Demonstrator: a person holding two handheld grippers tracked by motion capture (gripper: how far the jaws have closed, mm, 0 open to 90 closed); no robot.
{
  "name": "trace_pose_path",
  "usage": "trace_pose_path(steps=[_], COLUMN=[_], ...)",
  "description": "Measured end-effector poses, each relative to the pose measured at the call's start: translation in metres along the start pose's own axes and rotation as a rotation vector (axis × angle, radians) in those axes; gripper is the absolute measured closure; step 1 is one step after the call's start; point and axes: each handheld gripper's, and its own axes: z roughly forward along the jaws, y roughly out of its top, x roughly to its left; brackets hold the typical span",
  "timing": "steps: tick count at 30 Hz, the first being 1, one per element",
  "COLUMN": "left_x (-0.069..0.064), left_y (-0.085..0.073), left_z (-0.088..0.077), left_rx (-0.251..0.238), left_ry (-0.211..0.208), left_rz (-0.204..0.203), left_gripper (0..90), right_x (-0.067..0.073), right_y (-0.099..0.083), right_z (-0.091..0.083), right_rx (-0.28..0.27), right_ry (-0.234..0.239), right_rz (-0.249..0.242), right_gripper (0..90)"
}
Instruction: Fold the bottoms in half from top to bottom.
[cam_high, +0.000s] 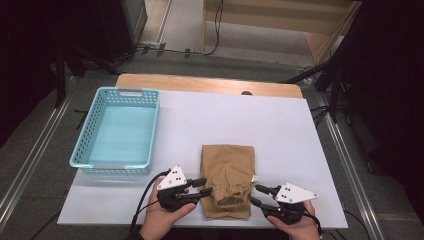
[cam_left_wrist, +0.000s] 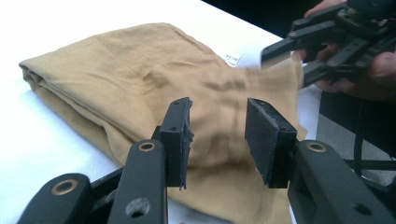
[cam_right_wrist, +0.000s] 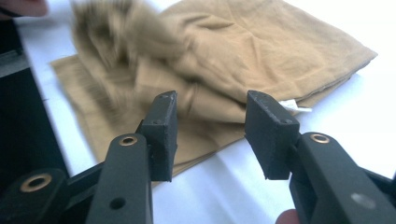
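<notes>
Both claws, the left claw and the right claw, are released beside the folded tan cloth; a bad pinch could mess its fold.

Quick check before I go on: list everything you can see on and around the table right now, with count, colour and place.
Cloth: one, tan, folded, near edge of the table, between the two claws, near end bunched.
Basket: one, light blue, empty, left side of the table.
Table cover: one, white, over a wooden top.
Cables: several, black, on the floor beyond the table.
Left claw: one, black, open, at the cloth's left edge.
Right claw: one, black, open, at the cloth's right edge.
</notes>
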Motion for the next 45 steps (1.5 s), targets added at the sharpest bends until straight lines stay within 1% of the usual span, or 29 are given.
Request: trace_pose_path(steps=[2,3,5,6,9,11,13,15,17,18,20,21,23,27,29,30,31,33,34,36,38,42,45], left_x=[0.000,0.000,-0.002,-0.003,-0.007,-0.009,-0.010,-0.011,-0.013,-0.014,-0.017,-0.018,-0.020,-0.022,-0.022,-0.022,-0.022,-0.022,-0.022,-0.022,-0.021,-0.021,-0.020], left_y=[0.000,0.001,0.001,0.002,0.004,0.005,0.004,0.001,-0.001,-0.003,-0.004,-0.006,-0.007,-0.008,-0.008,-0.008,-0.008,-0.009,-0.009,-0.009,-0.009,-0.009,-0.009], left_z=[0.003,0.005,0.011,0.014,0.024,0.029,0.034,0.038,0.040,0.041,0.042,0.043,0.045,0.046,0.046,0.046,0.046,0.046,0.046,0.046,0.046,0.046,0.046], left_rx=[0.000,0.004,0.006,0.010,0.026,0.033,0.054,0.082,0.108,0.118,0.148,0.157,0.181,0.186,0.187,0.189,0.190,0.188,0.186,0.189,0.188,0.186,0.185], left_ry=[-0.001,-0.002,-0.005,-0.007,-0.017,-0.030,-0.034,-0.040,-0.034,-0.032,-0.018,-0.012,-0.002,0.002,0.001,0.001,0.001,0.002,0.003,0.001,0.001,-0.005,-0.006], left_rz=[-0.009,-0.007,-0.011,-0.007,0.006,0.004,0.004,0.009,0.012,0.009,0.020,0.025,0.039,0.052,0.050,0.048,0.049,0.050,0.049,0.049,0.048,0.038,0.029], left_gripper=[61.1,61.2,62.6,63.0,66.8,70.0,74.4,80.1,84.8,86.6,88.2,88.5,89.1,89.3,89.2,89.3,89.3,89.2,89.2,89.3,89.3,89.2,89.3], right_x=[0.001,0.001,0.000,-0.001,0.000,0.001,0.002,0.004,0.006,0.007,0.011,0.013,0.015,0.015,0.014,0.014,0.015,0.015,0.014,0.012,0.008,0.001,-0.003], right_y=[0.000,0.001,0.004,0.007,0.015,0.019,0.021,0.021,0.020,0.019,0.018,0.018,0.016,0.014,0.014,0.015,0.016,0.018,0.020,0.024,0.028,0.038,0.044], right_z=[-0.006,-0.007,-0.008,-0.006,0.005,0.014,0.024,0.032,0.039,0.041,0.043,0.044,0.045,0.045,0.044,0.043,0.041,0.037,0.035,0.031,0.027,0.020,0.017], right_rx=[-0.024,-0.037,-0.059,-0.065,-0.057,-0.045,-0.026,-0.007,0.021,0.034,0.060,0.074,0.089,0.101,0.098,0.094,0.084,0.073,0.061,0.042,0.027,-0.008,-0.022], right_ry=[-0.008,-0.011,-0.015,-0.018,-0.008,0.002,0.009,0.026,0.046,0.056,0.058,0.057,0.067,0.078,0.078,0.069,0.046,0.038,0.038,0.027,0.022,-0.010,-0.019], right_rz=[0.013,0.024,0.058,0.070,0.107,0.116,0.122,0.134,0.146,0.142,0.141,0.131,0.135,0.153,0.149,0.141,0.133,0.119,0.115,0.118,0.117,0.122,0.130], right_gripper=[51.9,53.6,61.4,65.5,74.5,79.1,82.9,86.4,87.4,87.5,87.5,87.5,87.5,87.5,87.3,83.5,77.6,70.2,63.9,55.1,48.8,35.1,29.1])
